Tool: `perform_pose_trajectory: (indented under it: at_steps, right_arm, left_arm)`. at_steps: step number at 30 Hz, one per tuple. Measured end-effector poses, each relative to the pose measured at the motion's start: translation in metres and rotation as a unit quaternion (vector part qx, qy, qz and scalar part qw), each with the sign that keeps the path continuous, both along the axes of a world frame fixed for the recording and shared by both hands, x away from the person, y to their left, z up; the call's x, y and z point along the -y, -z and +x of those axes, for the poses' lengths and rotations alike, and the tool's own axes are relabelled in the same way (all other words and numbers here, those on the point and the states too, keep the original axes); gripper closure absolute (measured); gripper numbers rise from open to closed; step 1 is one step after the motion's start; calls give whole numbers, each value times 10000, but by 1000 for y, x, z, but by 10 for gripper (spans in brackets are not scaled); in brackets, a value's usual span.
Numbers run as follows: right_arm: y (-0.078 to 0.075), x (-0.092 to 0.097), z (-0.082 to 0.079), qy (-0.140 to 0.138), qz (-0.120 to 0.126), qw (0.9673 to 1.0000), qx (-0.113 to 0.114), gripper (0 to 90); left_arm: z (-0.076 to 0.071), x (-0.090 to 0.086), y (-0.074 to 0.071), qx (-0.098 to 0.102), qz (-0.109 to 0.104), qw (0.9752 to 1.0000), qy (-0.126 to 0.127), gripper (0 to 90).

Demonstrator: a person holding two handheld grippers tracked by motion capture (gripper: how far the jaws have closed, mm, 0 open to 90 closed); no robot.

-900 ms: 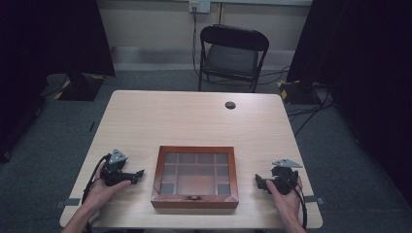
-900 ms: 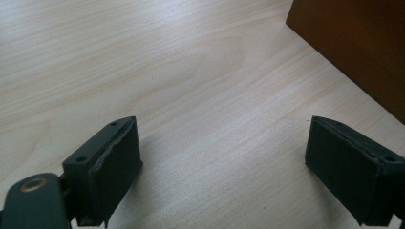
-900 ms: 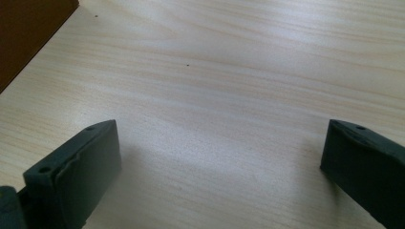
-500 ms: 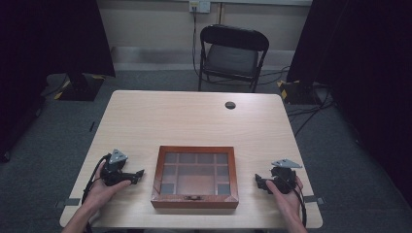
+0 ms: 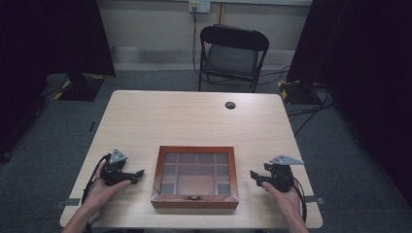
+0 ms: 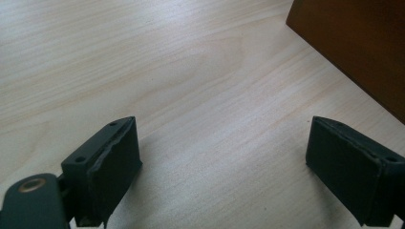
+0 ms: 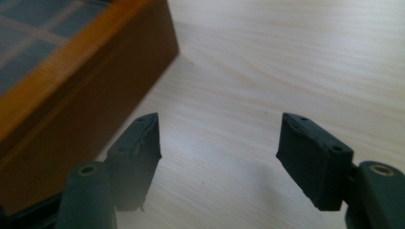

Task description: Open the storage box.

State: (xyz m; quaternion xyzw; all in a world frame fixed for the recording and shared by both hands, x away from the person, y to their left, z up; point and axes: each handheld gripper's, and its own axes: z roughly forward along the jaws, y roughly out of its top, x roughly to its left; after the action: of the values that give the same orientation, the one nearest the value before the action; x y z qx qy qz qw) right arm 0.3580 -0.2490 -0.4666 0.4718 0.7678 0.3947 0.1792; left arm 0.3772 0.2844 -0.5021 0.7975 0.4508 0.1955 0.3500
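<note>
On the table [image 5: 194,121], near edge: wooden display box [image 5: 195,175], glass-topped lid closed, set midway between both grippers.
Left gripper [image 5: 137,174]: jaws spread wide, nothing held; bare tabletop is seen between them in the left gripper view [image 6: 224,171]; pointed toward the box's left side, apart from it.
Right gripper [image 5: 254,176]: jaws parted, nothing grasped [image 7: 217,148]; aimed at the box's right side, just beside it; contact is not apparent.
Box orientation: long axis runs left to right; what appears to be a clasp faces the person.
</note>
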Motion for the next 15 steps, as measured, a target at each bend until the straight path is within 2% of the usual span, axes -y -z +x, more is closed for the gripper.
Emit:
perform_pose_trajectory:
  at_steps: [5,9,15]
  right_arm:
    - [-13,-7,-2,-401,285,9987,139,380]
    - [-20,-15,-4,-715,408,9966,70,419]
    - [-31,-33,-6,-1166,424,9922,93,437]
  left_arm:
    - [0,0,0,2,-2,10000,-1,106]
    - [0,0,0,1,0,10000,-1,106]
    - [0,0,0,2,-1,10000,-3,106]
